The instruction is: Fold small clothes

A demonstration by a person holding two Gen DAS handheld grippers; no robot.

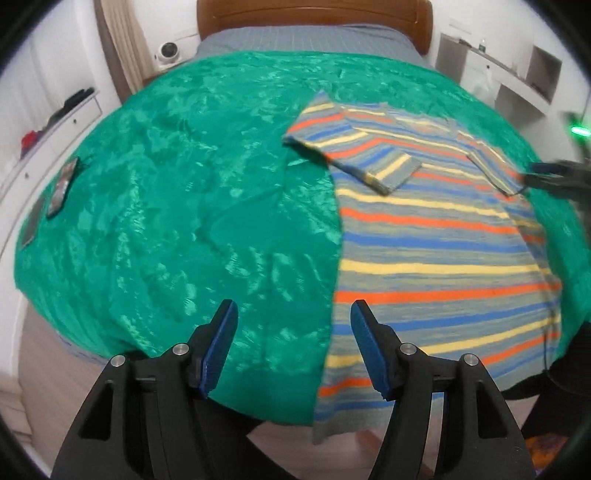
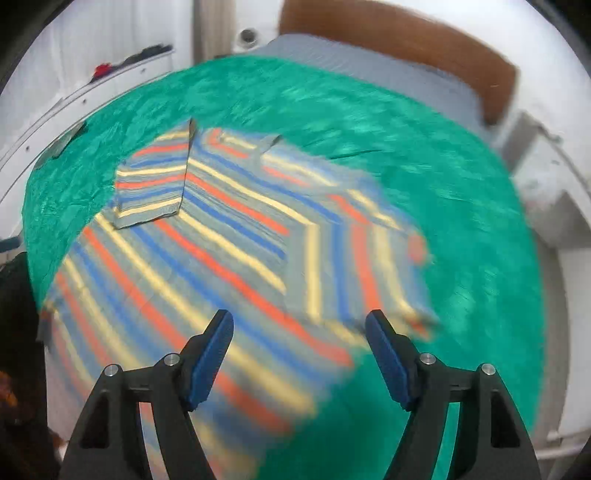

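Observation:
A small striped shirt (image 1: 436,236) in grey, orange, blue and yellow lies flat on a green bedspread (image 1: 177,206), its hem hanging over the near bed edge. Its left sleeve (image 1: 354,155) is folded in over the body. My left gripper (image 1: 293,314) is open and empty above the shirt's left edge near the hem. In the right wrist view the shirt (image 2: 207,240) is blurred, with the right sleeve (image 2: 354,266) folded in over the body. My right gripper (image 2: 299,325) is open and empty just above that sleeve. It shows in the left wrist view (image 1: 546,173) at the shirt's right side.
A wooden headboard (image 1: 314,14) and grey sheet (image 1: 303,38) lie at the bed's far end. Flat dark objects (image 1: 62,184) rest on the bedspread's left edge. White drawers (image 1: 48,125) stand left, white shelves (image 1: 517,74) right. The bed's near edge (image 1: 258,406) drops to the floor.

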